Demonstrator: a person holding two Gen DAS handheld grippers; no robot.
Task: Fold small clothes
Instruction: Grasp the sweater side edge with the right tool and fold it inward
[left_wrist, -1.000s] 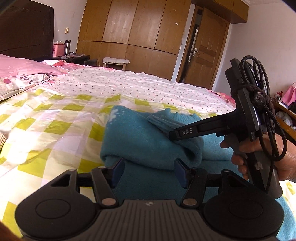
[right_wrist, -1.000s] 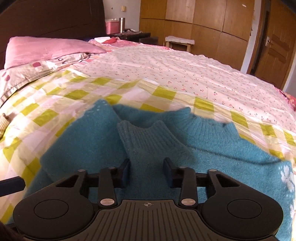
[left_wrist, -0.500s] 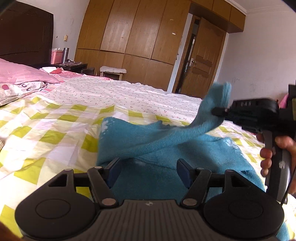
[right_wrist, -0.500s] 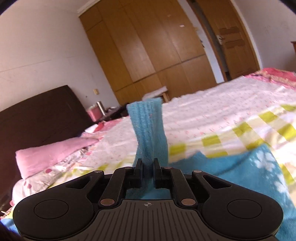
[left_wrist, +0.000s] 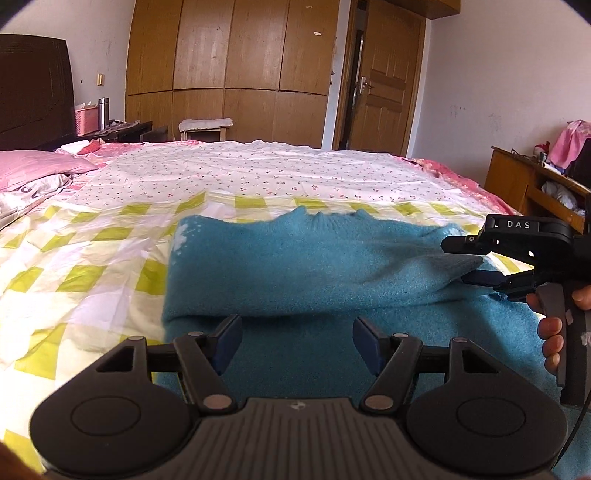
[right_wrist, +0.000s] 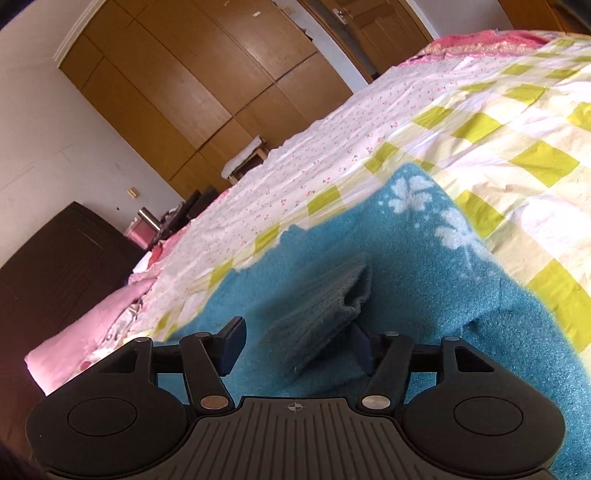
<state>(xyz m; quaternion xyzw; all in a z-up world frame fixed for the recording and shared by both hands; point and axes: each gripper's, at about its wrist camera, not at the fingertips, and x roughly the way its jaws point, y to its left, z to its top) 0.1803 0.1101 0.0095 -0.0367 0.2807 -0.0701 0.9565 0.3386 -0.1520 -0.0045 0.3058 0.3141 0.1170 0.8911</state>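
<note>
Teal sweater (left_wrist: 303, 266) on checked bedspread (left_wrist: 92, 258), right gripper (right_wrist: 295, 343) jaws opening around its cuff (right_wrist: 325, 306), left gripper (left_wrist: 297, 341) jaws spread

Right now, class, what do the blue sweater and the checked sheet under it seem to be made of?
Sweater: seems a fuzzy knit, wool or acrylic; matte nap, ribbed cuff.
Sheet: likely thin woven cotton or a blend; flat, smooth, finely creased, printed yellow-green squares.
</note>
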